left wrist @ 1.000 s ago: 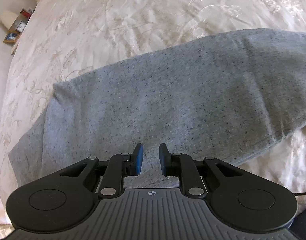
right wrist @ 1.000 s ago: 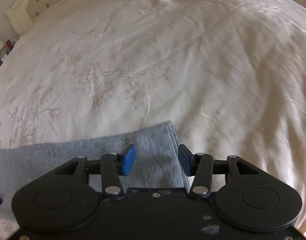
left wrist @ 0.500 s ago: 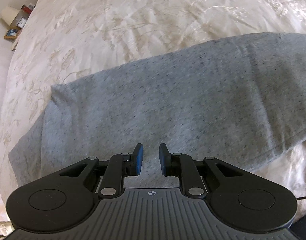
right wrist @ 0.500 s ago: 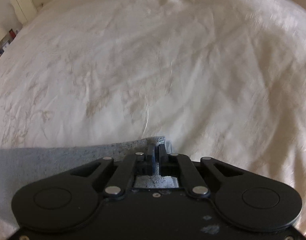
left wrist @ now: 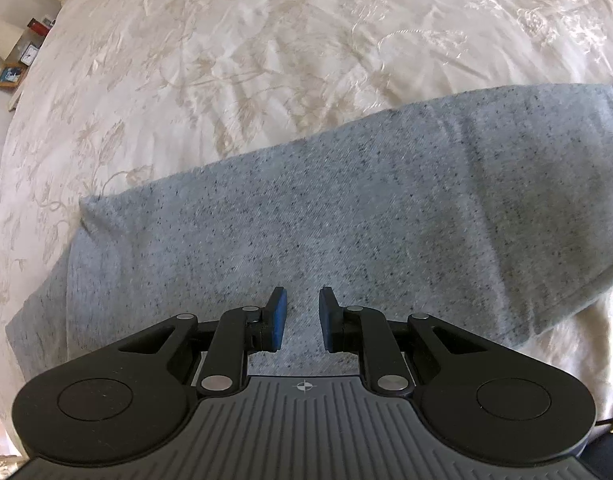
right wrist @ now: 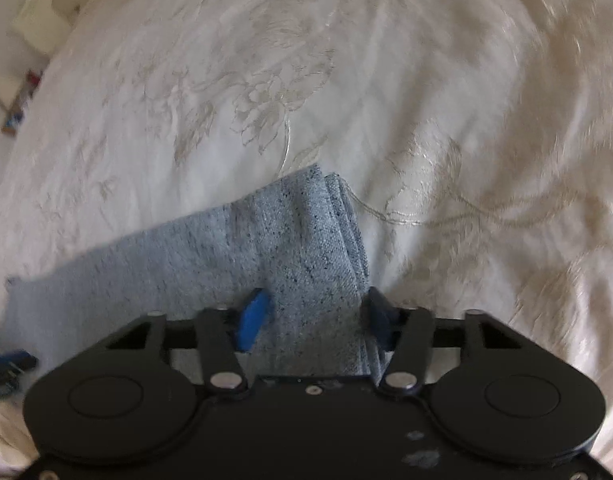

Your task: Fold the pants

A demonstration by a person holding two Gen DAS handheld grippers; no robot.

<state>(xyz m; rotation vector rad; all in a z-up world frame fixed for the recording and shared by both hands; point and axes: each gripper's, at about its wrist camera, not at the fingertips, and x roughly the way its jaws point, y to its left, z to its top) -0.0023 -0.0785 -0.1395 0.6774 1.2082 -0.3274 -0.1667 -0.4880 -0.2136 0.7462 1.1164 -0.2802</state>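
Grey speckled pants (left wrist: 326,216) lie flat across a cream embroidered bedspread (left wrist: 266,60). In the left wrist view my left gripper (left wrist: 300,318) hovers over the near edge of the wide part of the pants, its blue pads a narrow gap apart with nothing between them. In the right wrist view the layered leg end of the pants (right wrist: 306,240) lies under my right gripper (right wrist: 316,320), whose jaws stand wide open around the fabric without holding it.
A bedside surface with a lampshade (left wrist: 2,36), a small clock and framed pictures stands at the far left. A tufted headboard (right wrist: 46,0) shows at the upper left in the right wrist view. The bedspread stretches beyond the pants.
My right gripper closed half a second ago and has opened wide again; the leg end now reaches further out in front of it. My left gripper has barely moved.
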